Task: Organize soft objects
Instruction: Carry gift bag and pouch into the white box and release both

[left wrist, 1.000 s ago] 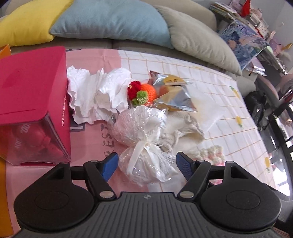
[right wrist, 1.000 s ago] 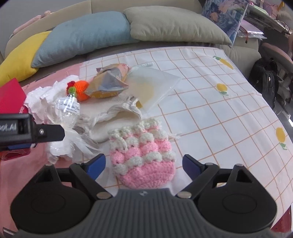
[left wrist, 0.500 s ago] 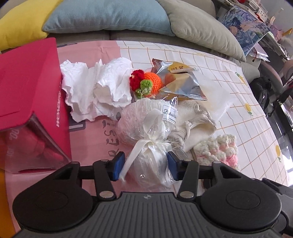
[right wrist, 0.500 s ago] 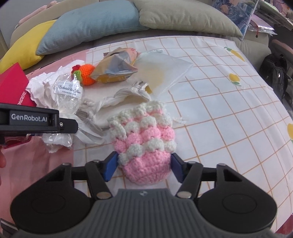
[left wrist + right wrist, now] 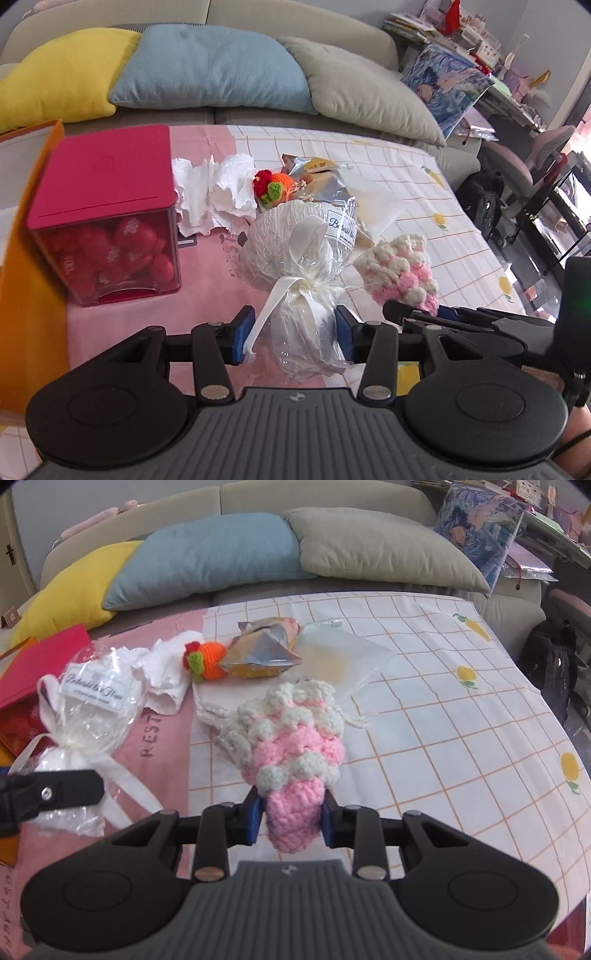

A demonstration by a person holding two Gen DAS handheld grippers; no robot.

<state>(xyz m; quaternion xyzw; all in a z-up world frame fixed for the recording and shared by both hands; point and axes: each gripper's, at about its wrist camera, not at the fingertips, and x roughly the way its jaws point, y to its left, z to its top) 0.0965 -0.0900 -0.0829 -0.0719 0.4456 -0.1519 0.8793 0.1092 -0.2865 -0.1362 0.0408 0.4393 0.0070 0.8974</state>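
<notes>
My left gripper is shut on the tied end of a clear cellophane bundle with a white ribbon, held above the pink cloth; it also shows in the right wrist view. My right gripper is shut on the bottom of a pink and white crochet pouch, lifted off the table; the pouch also shows in the left wrist view. An orange crochet toy lies by crumpled white paper.
A red-lidded clear box stands at the left by an orange box wall. A silver foil packet, a clear flat bag and a cream cloth pouch lie mid-table. Cushions line the sofa behind.
Both grippers closed: the left on the cellophane bundle, the right on the crochet pouch. Both objects have since been lifted off the table and the grippers drawn back.
</notes>
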